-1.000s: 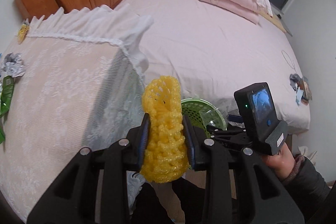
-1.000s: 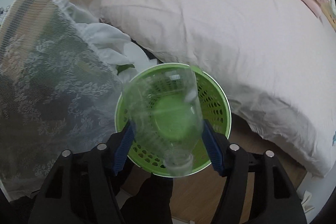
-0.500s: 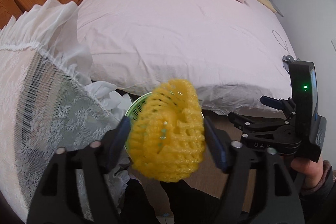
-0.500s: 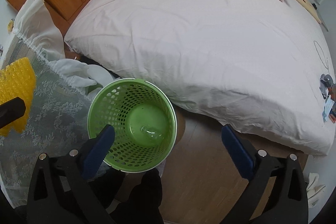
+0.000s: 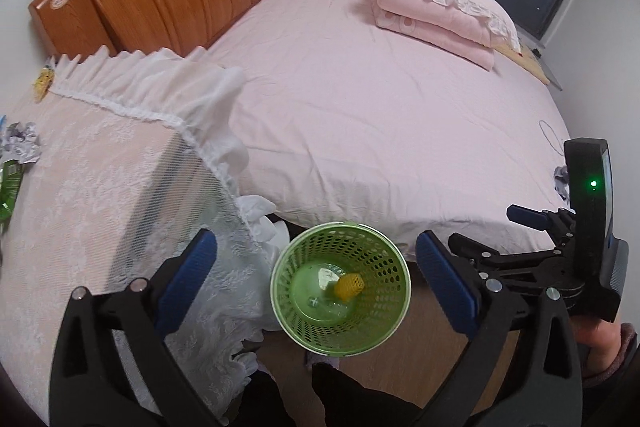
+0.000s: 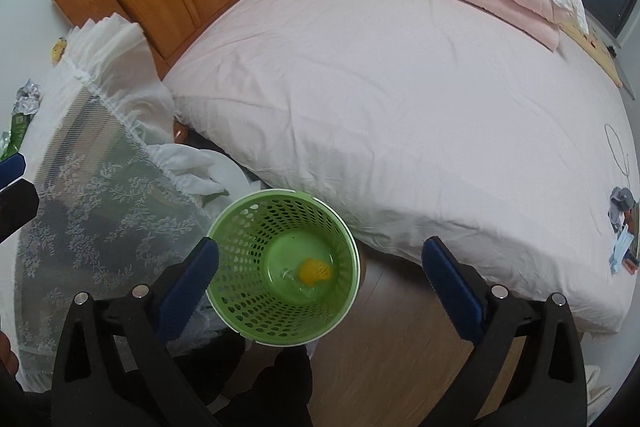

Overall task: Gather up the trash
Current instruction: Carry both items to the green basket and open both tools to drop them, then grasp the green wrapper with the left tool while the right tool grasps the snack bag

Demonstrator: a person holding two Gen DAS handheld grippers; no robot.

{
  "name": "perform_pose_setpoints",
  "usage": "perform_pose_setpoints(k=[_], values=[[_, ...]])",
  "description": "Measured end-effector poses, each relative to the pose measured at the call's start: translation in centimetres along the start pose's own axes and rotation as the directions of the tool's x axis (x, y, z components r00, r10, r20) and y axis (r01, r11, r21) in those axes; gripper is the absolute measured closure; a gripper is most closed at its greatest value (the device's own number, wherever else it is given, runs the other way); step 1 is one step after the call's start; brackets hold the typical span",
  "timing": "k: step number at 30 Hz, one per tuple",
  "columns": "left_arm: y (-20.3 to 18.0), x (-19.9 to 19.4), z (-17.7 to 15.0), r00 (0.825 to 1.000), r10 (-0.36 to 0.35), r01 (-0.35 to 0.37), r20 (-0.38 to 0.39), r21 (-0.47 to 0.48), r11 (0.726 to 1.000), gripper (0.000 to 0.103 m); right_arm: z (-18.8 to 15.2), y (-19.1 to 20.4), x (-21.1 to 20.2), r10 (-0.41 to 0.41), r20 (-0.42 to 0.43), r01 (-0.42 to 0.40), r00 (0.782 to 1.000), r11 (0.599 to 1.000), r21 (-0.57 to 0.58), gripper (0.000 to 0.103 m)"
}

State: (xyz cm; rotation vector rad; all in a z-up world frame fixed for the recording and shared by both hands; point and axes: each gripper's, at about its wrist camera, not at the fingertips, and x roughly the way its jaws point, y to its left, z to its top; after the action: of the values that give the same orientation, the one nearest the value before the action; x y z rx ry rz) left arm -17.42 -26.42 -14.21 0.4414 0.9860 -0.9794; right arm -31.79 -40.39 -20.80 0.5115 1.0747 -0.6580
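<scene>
Both grippers — left gripper (image 5: 316, 273) and right gripper (image 6: 320, 271) — gape wide and empty above the green basket (image 6: 244, 227), where yellow foam netting (image 6: 316, 271) lies.

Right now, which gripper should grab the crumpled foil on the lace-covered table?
Left gripper: its jaws are open and empty, and the crumpled foil wad lies at its own side. The right gripper is open too, but nearer the bed.

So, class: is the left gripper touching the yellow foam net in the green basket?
Apart. In the left wrist view the left gripper is open above the green basket, and the yellow foam net lies at its bottom.
</scene>
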Motion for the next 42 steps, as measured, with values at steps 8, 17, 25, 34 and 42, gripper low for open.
perform_pose_setpoints(k=[8,17,25,34,42], values=[[10.6,-7.6,-1.1,0.975,0.198,-0.176,0.105,-0.187,0.967,0.008,4.8,9.0,-4.4,0.104,0.113,-0.087,0.988,0.985,-0.148,0.002],[27.2,-10.5,-4.8,0.889,0.456,-0.386,0.048,-0.459,0.800,0.008,8.5,22.8,-6.0,0.238,0.132,-0.185,0.962,0.927,-0.325,0.002],[36.5,-6.3,-6.5,0.868,0.495,-0.441,-0.047,-0.533,0.722,0.021,9.0,32.6,-6.2,0.303,0.099,-0.239,0.948,0.882,-0.406,0.002],[39.6,-4.8,-6.9,0.894,0.446,-0.396,-0.048,-0.551,0.735,0.067,8.9,38.0,-4.7,0.300,0.037,-0.254,0.953,0.861,-0.440,0.002],[38.1,-8.0,-8.5,0.902,0.432,-0.365,-0.001,-0.538,0.760,0.068,9.3,41.8,-2.9,0.351,-0.044,-0.334,0.935,0.833,-0.441,0.002]])
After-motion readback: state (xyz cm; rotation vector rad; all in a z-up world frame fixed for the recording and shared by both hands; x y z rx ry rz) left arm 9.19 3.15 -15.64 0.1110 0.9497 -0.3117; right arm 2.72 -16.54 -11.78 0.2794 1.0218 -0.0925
